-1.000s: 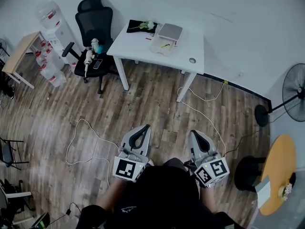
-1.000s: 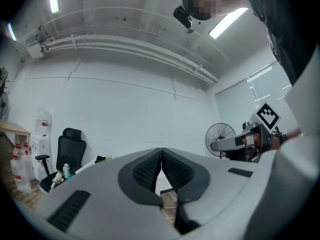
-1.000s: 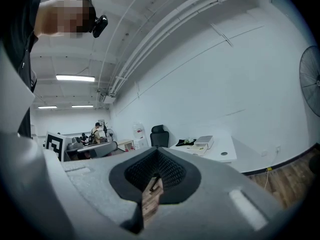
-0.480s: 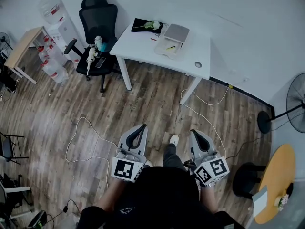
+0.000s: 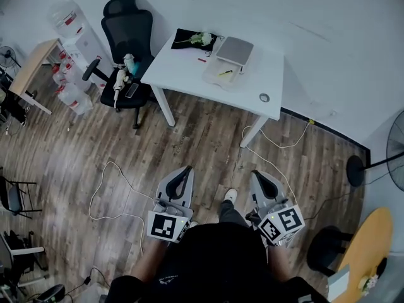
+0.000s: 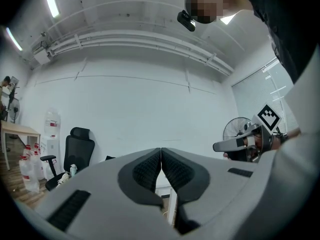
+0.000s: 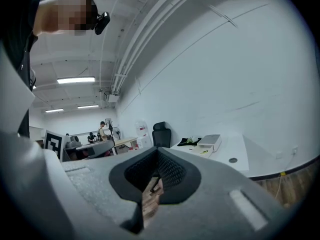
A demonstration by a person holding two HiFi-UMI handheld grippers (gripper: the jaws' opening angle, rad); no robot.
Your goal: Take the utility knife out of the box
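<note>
At the far wall in the head view stands a white table (image 5: 252, 84). On it are a grey flat box (image 5: 235, 50) and a shallow clear box (image 5: 221, 72) holding a small yellow item (image 5: 225, 72), too small to identify. The right gripper view also shows the table (image 7: 235, 151) and the grey box (image 7: 210, 141). My left gripper (image 5: 187, 169) and right gripper (image 5: 257, 175) are held level in front of the person's body, over the wood floor and well short of the table. The left gripper (image 6: 161, 150) and the right gripper (image 7: 157, 151) are both shut on nothing.
A black office chair (image 5: 129, 27) with bottles on its seat stands left of the table, beside a water dispenser (image 5: 69, 21). A white cable (image 5: 107, 188) loops over the floor near my left gripper. A fan base (image 5: 353, 169) and a round orange table (image 5: 366, 245) are at the right.
The person has walked forward, so the table and chair sit a little lower and nearer in the head view. Both grippers stay shut and keep their pose.
</note>
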